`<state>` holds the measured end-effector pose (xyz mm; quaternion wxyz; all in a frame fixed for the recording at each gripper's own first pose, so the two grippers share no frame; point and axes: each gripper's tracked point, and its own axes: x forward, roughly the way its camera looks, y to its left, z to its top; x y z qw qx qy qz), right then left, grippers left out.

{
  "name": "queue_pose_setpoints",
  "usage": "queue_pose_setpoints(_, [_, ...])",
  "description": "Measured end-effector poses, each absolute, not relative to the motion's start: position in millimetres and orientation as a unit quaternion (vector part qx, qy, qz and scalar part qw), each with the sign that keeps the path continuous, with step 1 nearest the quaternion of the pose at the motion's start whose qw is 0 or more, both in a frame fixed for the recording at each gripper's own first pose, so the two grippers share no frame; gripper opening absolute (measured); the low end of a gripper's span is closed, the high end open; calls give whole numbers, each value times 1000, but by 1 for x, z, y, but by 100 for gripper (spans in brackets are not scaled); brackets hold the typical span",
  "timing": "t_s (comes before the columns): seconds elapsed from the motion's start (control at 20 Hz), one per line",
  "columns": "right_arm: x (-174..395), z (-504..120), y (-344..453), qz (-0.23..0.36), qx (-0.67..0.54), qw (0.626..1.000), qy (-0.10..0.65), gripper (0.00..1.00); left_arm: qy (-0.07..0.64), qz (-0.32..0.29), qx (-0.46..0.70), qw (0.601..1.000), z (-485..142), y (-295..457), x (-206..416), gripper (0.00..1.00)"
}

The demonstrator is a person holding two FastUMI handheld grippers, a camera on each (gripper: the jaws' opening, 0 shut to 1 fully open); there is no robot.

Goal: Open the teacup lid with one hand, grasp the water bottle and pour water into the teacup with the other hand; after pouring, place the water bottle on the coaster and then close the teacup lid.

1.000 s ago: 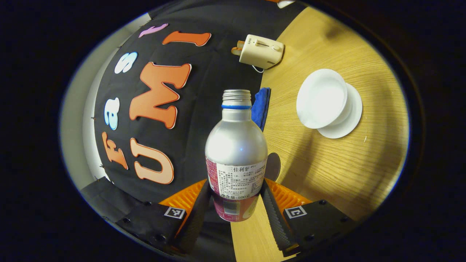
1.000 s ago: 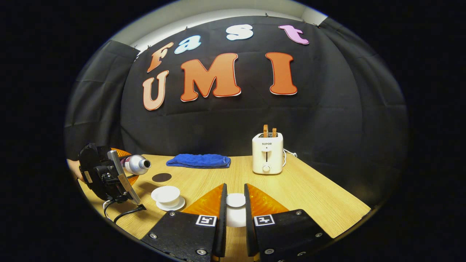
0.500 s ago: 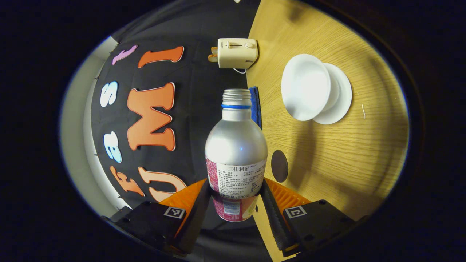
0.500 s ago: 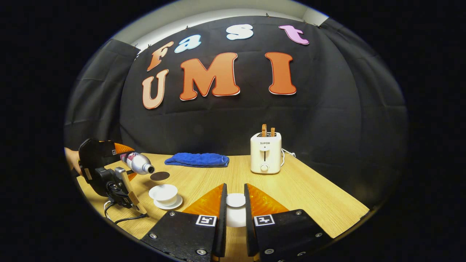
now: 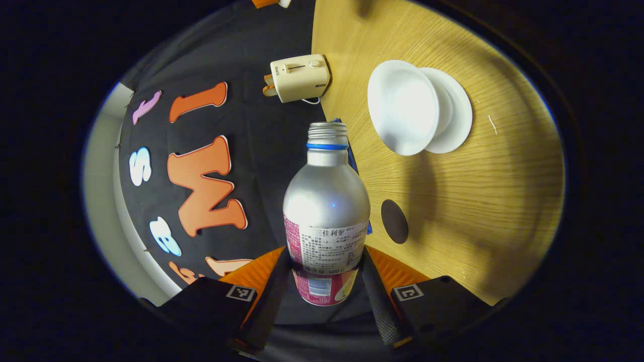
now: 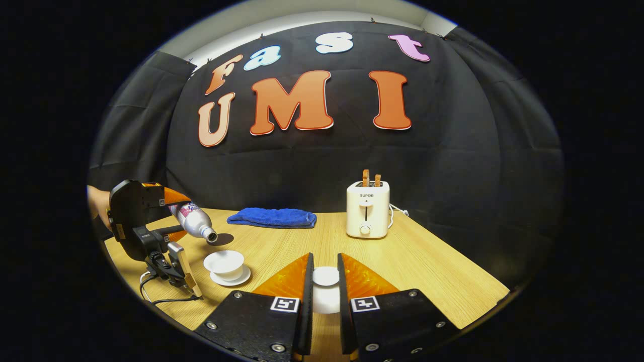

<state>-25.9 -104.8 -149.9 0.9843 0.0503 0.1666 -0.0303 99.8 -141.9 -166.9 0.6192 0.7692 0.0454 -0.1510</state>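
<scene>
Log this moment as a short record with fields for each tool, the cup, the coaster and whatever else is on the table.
left tool: shut on the bottle, tipped mouth-down toward the cup
right tool: shut on the lid, held away from the cup
cup: open, on its saucer, no stream visible
coaster: dark, bare, on the table
others: blue cloth and toaster at the back
</scene>
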Motion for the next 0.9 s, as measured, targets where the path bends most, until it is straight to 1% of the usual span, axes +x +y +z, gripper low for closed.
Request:
queue_pose_setpoints(0.05, [-27,-150,-105,-32,51,984,166,23,43,-151,774,613,-166,-141,101,87])
queue_pose_setpoints(0.1, [-27,-150,-106,-30,52,984,167,23,40,-149,781,605,-165,-140,102,84])
queue_pose_setpoints(0.2, [-25,-151,-107,-33,52,984,167,23,34,-148,793,590,-163,-141,105,87])
queue_pose_setpoints(0.25, [-26,-153,-107,-32,53,984,168,23,28,-147,799,582,-160,-143,105,84])
queue_pose_setpoints(0.3, [-26,-152,-108,-34,55,984,168,23,23,-145,804,576,-157,-144,106,87])
queue_pose_setpoints(0.35, [-26,-153,-108,-33,56,984,169,23,17,-141,810,570,-154,-144,106,87])
queue_pose_setpoints(0.4, [-27,-153,-109,-34,56,984,169,23,12,-138,814,564,-152,-144,107,82])
queue_pose_setpoints(0.45, [-26,-153,-108,-33,55,984,168,23,8,-136,817,560,-149,-144,108,84])
queue_pose_setpoints(0.55, [-26,-153,-109,-33,54,984,167,23,0,-131,823,553,-147,-145,108,87])
queue_pose_setpoints(0.6, [-26,-152,-108,-33,54,984,167,23,-1,-127,825,550,-146,-145,107,82])
queue_pose_setpoints(0.65, [-26,-152,-108,-34,55,984,166,23,-3,-124,827,548,-144,-146,107,87])
queue_pose_setpoints(0.75, [-26,-152,-109,-34,56,984,166,23,-9,-117,830,545,-142,-147,104,82])
queue_pose_setpoints(0.8, [-26,-152,-109,-33,56,984,166,23,-14,-114,832,542,-140,-148,103,87])
queue_pose_setpoints(0.85, [-26,-150,-110,-36,58,984,164,23,-18,-109,835,540,-139,-149,102,84])
queue_pose_setpoints(0.9, [-26,-149,-110,-34,59,984,163,23,-20,-107,836,537,-139,-149,101,84])
